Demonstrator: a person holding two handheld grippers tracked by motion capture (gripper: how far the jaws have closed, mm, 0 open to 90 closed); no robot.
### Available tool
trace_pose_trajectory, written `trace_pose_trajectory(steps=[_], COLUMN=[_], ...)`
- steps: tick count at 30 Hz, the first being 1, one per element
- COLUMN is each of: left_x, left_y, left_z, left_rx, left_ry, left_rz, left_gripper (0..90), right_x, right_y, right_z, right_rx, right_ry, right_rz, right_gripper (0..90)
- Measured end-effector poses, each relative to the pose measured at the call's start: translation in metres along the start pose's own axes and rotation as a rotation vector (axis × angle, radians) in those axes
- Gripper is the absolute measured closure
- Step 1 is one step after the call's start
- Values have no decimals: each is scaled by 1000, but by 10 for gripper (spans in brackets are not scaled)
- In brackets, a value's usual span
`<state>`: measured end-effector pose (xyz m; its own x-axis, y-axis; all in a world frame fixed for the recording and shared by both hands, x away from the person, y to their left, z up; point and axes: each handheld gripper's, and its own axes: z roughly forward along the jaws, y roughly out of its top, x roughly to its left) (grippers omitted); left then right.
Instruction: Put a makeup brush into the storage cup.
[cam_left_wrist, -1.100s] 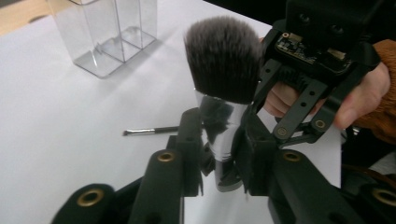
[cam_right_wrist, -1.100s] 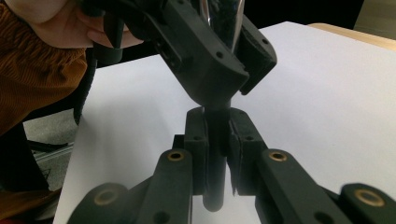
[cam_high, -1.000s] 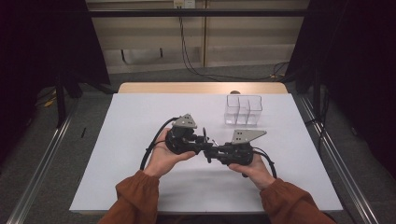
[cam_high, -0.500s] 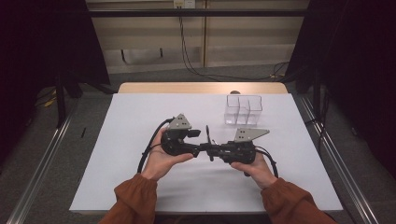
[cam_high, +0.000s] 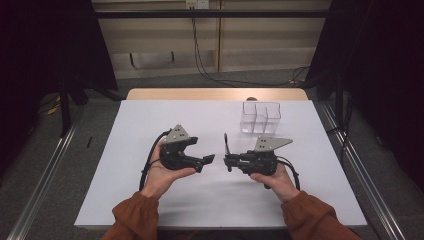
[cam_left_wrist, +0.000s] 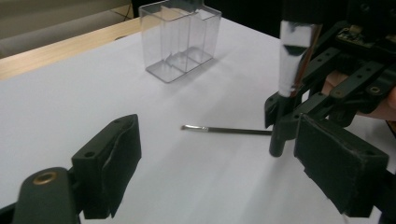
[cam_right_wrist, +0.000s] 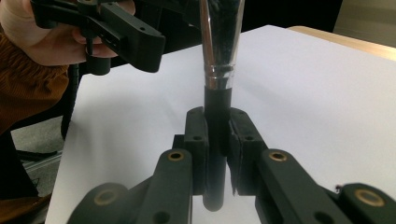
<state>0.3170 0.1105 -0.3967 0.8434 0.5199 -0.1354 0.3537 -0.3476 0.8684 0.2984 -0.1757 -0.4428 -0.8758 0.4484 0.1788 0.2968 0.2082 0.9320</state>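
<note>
The right gripper (cam_high: 229, 161) is clenched on the black handle of a slender makeup brush with a silver ferrule and dark bristle head (cam_right_wrist: 218, 70). In the right gripper view the handle stands upright between the two closed pads, its lower end poking out below them and the ferrule rising above. In the high view the brush (cam_high: 226, 145) shows as a thin dark rod standing up from the jaws, near the middle of the white table covering (cam_high: 150, 115).

The left gripper (cam_high: 207, 160) is released: its two black jaws stand wide apart with nothing between them, as the left gripper view confirms (cam_left_wrist: 233, 158). It faces the right gripper across a small gap and touches neither the brush nor the other tool. In that view a thin dark line lies on the sheet beside the handle; whether it is a shadow or a separate object cannot be told.

The clear plastic organiser box with upright divided compartments (cam_high: 260, 118) stands at the far right of the sheet, well apart from both grippers, and looks empty.

Judged progress: the brush is lifted and securely held in one tool, so the pick-up appears complete. What remains, most likely, is carrying the brush to the box, aligning it over a compartment and lowering it in, handle or head first; none of that has begun.
</note>
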Motion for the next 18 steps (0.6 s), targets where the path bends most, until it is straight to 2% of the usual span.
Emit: trace_pose_trajectory(steps=[2,7,10,14,16,18], left_x=[1,5,7,8,9,9], left_y=[-3,-9,-14,-20,-25,-30], left_z=[-4,-16,-24,-31,-36,-40], left_rx=[-7,-34,-45,-50,-60,-90], left_ry=[22,48,69,109,121,146], left_rz=[-6,-24,-8,-12,-23,-6], left_gripper=[142,56,41,38,38,45], right_x=[-1,-1,-2,-5,-6,-7], right_y=[0,1,1,1,1,1], right_z=[-1,-4,-6,-9,-12,-14], right_rx=[-2,-3,-5,-5,-9,-12], right_ry=[-6,-12,-21,-37,-47,-53], right_rz=[5,3,4,6,10,8], right_gripper=[804,804,803,804,803,803])
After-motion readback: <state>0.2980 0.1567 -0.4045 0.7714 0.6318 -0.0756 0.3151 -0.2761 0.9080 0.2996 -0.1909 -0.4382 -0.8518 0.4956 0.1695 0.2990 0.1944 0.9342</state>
